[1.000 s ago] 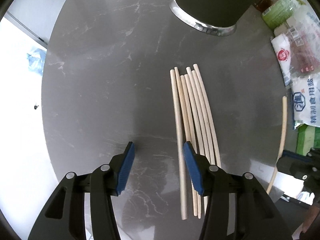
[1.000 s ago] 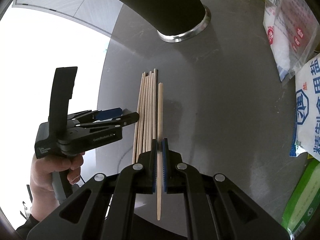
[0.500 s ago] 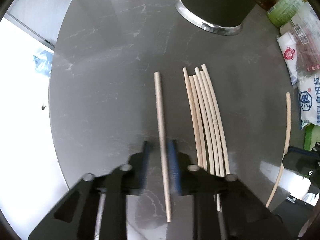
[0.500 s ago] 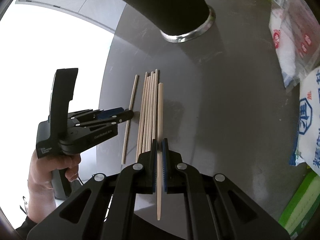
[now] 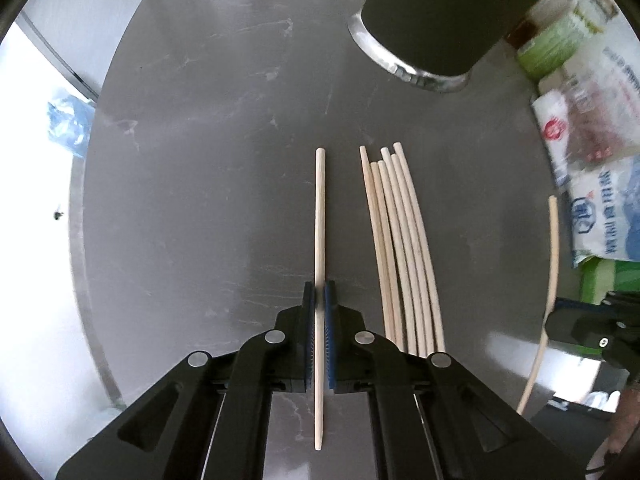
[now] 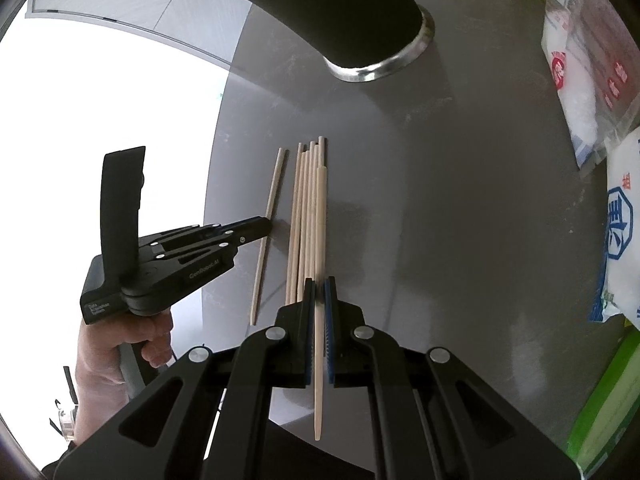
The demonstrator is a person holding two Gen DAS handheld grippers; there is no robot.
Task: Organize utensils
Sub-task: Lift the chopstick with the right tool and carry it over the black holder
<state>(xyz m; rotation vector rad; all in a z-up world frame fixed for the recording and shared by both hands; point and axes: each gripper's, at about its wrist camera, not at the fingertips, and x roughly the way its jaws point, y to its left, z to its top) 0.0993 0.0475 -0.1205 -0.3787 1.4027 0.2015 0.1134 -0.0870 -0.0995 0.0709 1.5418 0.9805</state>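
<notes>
Wooden chopstick [image 5: 320,216] now clamped by left gripper [image 5: 319,300], drawn from bundle [image 5: 400,248]; right gripper [image 6: 319,292] grips another chopstick [image 6: 319,240].

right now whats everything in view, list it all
chopstick in left gripper: 1, pale wood, clamped, left of the pile
chopstick in right gripper: 1, pale wood, clamped, over the pile's right edge
chopstick pile: 5, pale wood, flat on table
holder: 1, black, steel base, far side
table: 1, grey marbled, round
salt bags: several, white, right edge
green packs: some, right edge
left gripper: black, blue pads, shut
right gripper: black, blue pads, shut
</notes>
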